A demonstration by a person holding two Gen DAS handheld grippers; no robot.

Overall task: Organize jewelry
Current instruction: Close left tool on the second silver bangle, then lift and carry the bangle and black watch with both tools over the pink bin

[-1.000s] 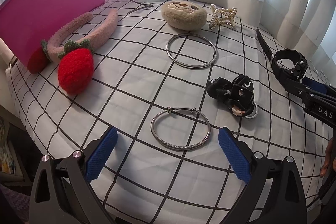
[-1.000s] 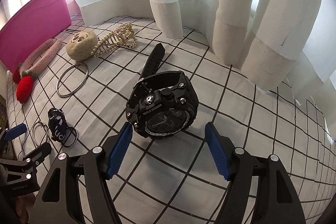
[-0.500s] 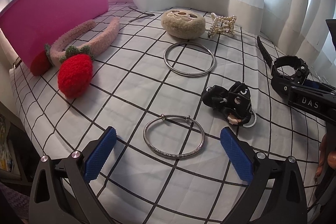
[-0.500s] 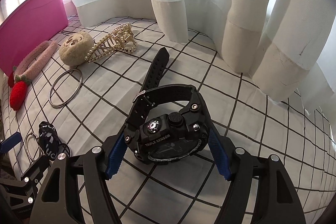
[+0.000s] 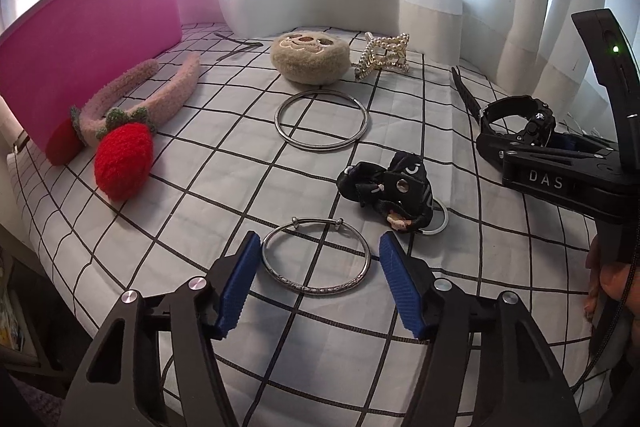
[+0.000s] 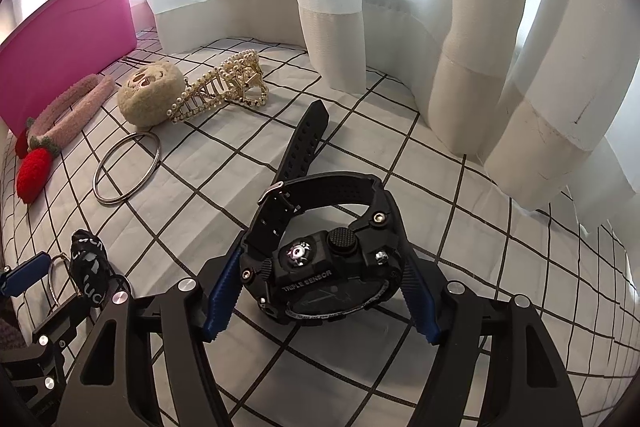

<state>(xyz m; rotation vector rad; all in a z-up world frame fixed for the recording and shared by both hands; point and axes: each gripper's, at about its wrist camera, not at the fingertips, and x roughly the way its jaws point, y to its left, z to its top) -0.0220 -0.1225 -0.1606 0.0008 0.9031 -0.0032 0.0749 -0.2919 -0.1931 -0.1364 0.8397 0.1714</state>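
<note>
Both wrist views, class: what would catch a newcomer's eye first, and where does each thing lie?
First, the black watch, standing on the checked cloth with the right gripper closed on its case. Next, the red strawberry on a fuzzy pink headband, lying beside the pink tub at the left. Near the front, the left gripper has just been closing around a silver bangle lying flat; its pads are not yet pressing it.

Our left gripper (image 5: 316,281) tilts downward, its blue pads (image 5: 240,283) just closing in yet still apart from the bangle (image 5: 316,261) lying between them. Our right gripper (image 6: 320,293) angles down likewise, both pads pressed against the watch (image 6: 324,259) case.
</note>
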